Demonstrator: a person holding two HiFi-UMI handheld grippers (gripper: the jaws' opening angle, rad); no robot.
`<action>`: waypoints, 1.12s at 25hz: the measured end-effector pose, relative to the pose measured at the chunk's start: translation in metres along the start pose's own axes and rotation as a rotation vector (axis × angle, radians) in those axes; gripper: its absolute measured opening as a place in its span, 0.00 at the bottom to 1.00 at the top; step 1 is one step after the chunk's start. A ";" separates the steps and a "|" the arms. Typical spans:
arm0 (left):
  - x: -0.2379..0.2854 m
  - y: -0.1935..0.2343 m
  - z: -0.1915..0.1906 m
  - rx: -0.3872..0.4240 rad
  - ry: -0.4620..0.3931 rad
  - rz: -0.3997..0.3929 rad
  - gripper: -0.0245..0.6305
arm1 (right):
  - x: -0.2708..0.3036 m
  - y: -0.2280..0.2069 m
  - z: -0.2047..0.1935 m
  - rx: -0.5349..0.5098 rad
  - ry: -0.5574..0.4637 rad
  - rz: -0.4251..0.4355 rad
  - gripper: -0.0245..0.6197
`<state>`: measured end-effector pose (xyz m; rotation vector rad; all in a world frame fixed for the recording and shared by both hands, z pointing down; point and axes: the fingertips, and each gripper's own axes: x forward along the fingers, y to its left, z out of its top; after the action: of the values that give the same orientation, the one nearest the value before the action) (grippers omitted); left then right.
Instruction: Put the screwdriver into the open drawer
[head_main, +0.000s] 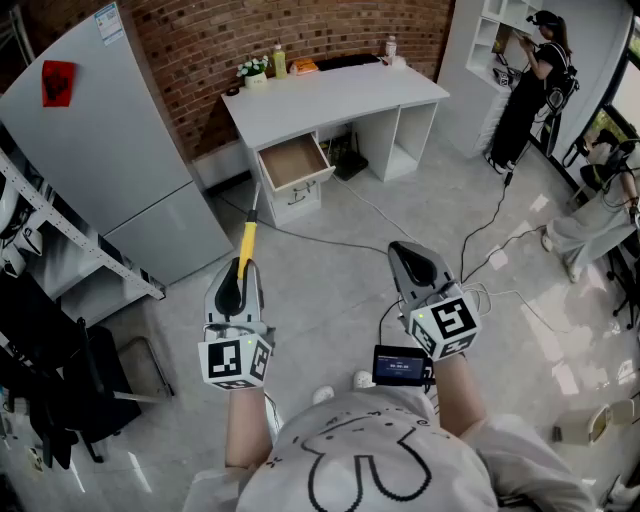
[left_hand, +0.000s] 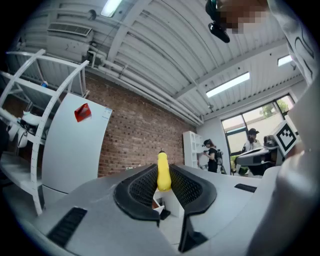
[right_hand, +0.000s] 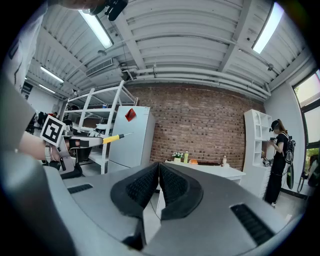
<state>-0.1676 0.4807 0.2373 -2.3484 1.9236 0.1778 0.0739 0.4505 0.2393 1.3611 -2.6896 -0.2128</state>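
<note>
My left gripper (head_main: 240, 283) is shut on a yellow-handled screwdriver (head_main: 247, 240), whose thin metal shaft points ahead toward the desk. In the left gripper view the yellow handle (left_hand: 163, 171) stands clamped between the two black pads. The right gripper (head_main: 412, 262) is held level beside it, jaws shut with nothing between them; in its own view the pads (right_hand: 159, 186) meet. An open wooden drawer (head_main: 293, 162) juts from the white desk (head_main: 330, 95) far ahead, its inside bare. From the right gripper view I also see the screwdriver (right_hand: 115, 137) held out at the left.
A grey fridge (head_main: 110, 160) stands left of the desk, with a white metal rack (head_main: 70, 240) nearer me. Cables (head_main: 470, 250) run over the grey floor. A bottle (head_main: 279, 61) and small plant (head_main: 255, 70) sit on the desk. A person (head_main: 535, 75) stands by shelves at far right.
</note>
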 end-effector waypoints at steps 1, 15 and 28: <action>-0.001 0.004 0.000 0.030 0.014 0.011 0.16 | 0.001 0.005 0.001 -0.001 0.001 0.000 0.07; 0.000 0.017 -0.017 0.096 0.039 -0.043 0.16 | 0.008 0.026 -0.010 -0.017 0.036 -0.040 0.07; 0.098 0.024 -0.042 0.102 0.059 -0.019 0.16 | 0.094 -0.037 -0.033 0.021 0.032 0.008 0.07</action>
<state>-0.1708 0.3744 0.2633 -2.3298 1.8875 0.0090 0.0535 0.3510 0.2692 1.3476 -2.6777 -0.1609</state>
